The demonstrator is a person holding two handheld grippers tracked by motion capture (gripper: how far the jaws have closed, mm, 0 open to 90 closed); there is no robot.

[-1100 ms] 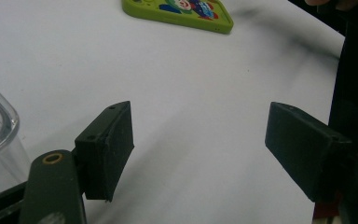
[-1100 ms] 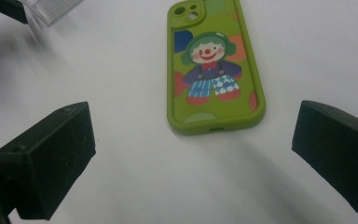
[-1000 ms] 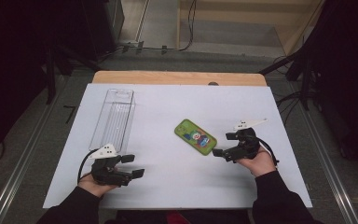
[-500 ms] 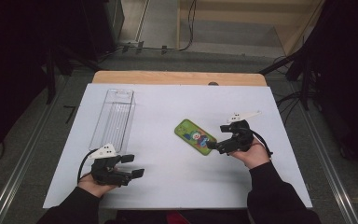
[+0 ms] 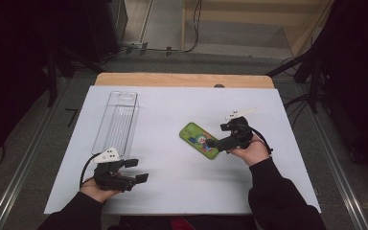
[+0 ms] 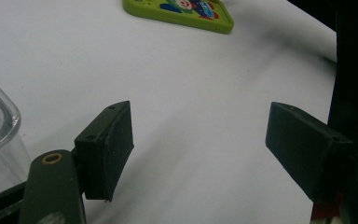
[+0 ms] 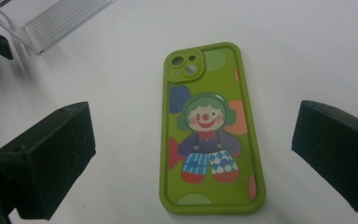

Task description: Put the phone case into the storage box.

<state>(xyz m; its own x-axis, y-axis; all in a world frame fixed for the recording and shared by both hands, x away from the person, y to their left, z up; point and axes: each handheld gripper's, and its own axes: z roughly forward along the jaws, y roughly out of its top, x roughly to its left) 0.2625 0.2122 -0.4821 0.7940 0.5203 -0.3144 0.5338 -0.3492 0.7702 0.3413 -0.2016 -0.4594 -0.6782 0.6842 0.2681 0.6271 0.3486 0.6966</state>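
The white surface [image 5: 182,167] carries a clear plastic box [image 5: 116,122] toward its far left, lying flat and lengthwise. Right of the middle lies a green phone case [image 5: 199,140], flat, with a cartoon clown on it and the camera cutout at its far end as seen in the right gripper view [image 7: 209,126].

The right tongs [image 5: 214,143] sit at the case's right edge, held low over the surface. Their jaws stand wide, one on each side of the case, with bare surface showing between pads and case; whether they touch it cannot be told.

The left tongs [image 5: 136,171] rest near the front left, just in front of the box and well apart from the case, jaws wide with nothing between them.
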